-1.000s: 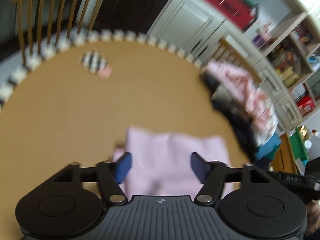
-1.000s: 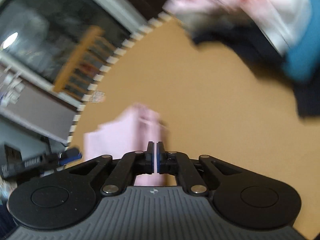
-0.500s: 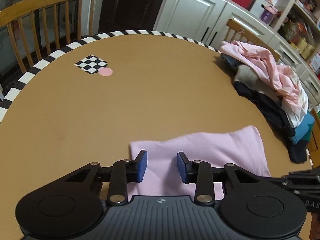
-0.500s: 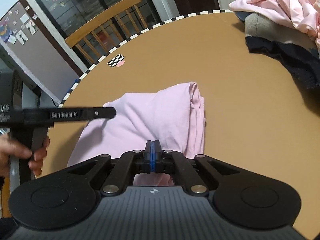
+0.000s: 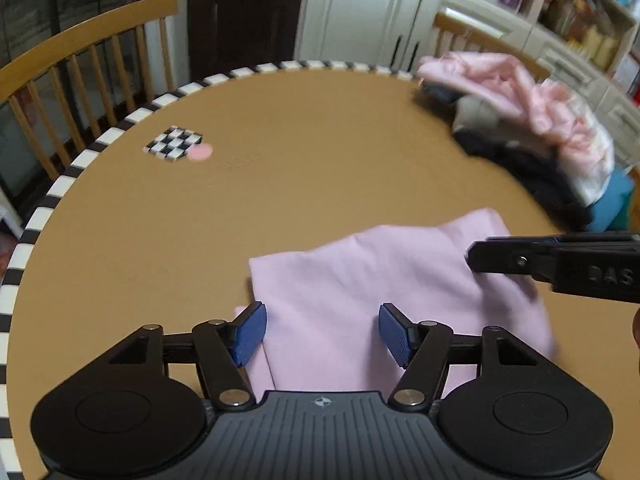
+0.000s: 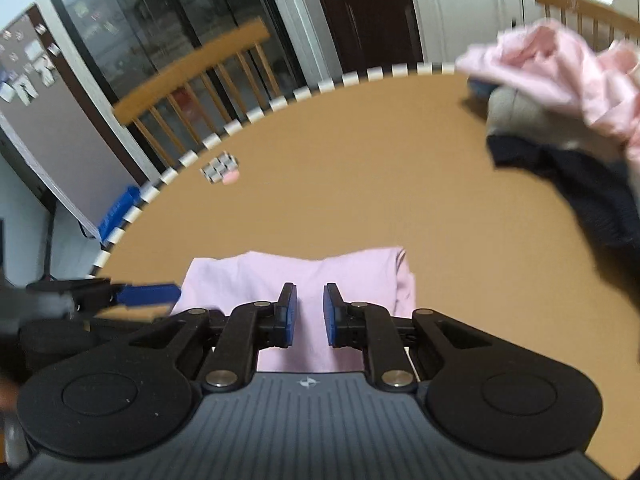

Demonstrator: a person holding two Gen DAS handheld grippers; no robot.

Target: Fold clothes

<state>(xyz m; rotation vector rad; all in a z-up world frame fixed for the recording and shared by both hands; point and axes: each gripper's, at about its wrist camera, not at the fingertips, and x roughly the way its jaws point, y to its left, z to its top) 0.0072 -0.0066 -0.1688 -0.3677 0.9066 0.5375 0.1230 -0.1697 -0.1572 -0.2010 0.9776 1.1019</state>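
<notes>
Tabletop [image 5: 320, 184]: pink garment [image 5: 360, 280] between tongs [image 5: 322, 332]

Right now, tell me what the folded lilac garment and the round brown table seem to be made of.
Folded lilac garment: probably a soft knit cotton, matte, with limp rounded fold edges and no sheen. Round brown table: looks like smooth matte board or laminate, even tan, no visible grain, with a black-and-white checked rim; exact material unclear.

A round brown table [image 5: 328, 168] with a black-and-white checked rim carries everything. Near its 6 o'clock edge in the left wrist view lies a folded pale pink garment [image 5: 384, 280], flat on the top. A heap of unfolded clothes [image 5: 532, 136], pink over grey and dark pieces, sits toward 2 o'clock, and a small checkerboard marker [image 5: 174, 143] with a pink dot [image 5: 200, 152] lies toward 10 o'clock.
</notes>
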